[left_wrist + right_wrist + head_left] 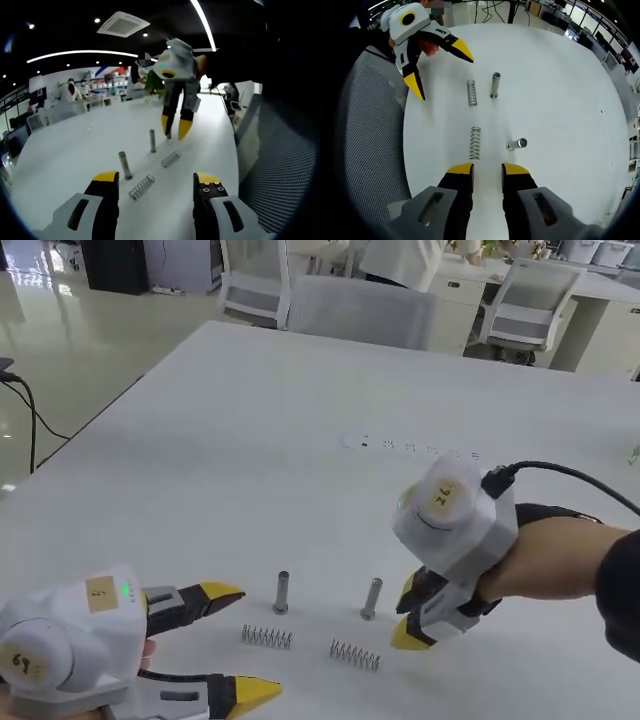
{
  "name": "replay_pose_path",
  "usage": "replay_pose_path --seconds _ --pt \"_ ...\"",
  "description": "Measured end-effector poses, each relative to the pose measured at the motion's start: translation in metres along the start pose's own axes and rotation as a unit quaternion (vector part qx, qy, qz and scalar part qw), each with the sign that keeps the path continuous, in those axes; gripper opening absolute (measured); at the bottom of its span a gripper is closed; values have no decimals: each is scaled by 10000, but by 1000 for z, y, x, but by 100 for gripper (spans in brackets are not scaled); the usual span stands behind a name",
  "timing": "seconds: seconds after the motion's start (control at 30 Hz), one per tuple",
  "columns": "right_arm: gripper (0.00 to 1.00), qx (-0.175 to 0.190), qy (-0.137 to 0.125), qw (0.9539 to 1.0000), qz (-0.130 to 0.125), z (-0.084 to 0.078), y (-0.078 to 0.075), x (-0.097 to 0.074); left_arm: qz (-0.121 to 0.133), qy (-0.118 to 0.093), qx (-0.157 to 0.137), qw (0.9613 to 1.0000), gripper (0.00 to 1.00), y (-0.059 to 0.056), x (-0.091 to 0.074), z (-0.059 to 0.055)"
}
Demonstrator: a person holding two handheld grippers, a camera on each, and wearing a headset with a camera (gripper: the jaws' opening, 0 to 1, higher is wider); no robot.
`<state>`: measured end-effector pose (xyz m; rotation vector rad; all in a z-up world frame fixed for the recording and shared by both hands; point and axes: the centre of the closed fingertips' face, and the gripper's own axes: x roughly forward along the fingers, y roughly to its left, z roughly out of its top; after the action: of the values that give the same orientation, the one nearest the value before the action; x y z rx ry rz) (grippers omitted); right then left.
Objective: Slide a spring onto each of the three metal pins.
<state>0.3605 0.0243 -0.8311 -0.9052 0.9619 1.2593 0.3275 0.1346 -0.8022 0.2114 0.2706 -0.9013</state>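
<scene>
Springs (267,637) lie on table (300,440) beside upright pins (281,592).

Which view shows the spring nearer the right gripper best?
The right gripper view: the spring lies lengthwise just ahead of the right gripper, coils distinct. The head view shows it small, near that gripper; the left gripper view shows it farther off, at an angle.

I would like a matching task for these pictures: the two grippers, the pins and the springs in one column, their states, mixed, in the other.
1 left gripper
2 right gripper
3 pins
4 springs

A lying flat on the table
B standing upright
C jaws wide apart, empty
D jaws narrowly apart, near a pin

Pairs: 1-C, 2-D, 3-B, 4-A
</scene>
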Motion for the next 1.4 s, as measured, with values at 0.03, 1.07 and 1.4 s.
replay_pose_path --seconds 0.03,1.07,1.4 --pt "20 -21 14 10000 25 1 3 2 -3 0 1 10000 54 0 0 0" --pt "12 -117 363 9992 144 -2 18 38 -88 -17 34 10000 52 -6 2 2" --pt "8 -176 328 9993 58 0 16 38 -168 -21 53 9998 50 -10 5 3"
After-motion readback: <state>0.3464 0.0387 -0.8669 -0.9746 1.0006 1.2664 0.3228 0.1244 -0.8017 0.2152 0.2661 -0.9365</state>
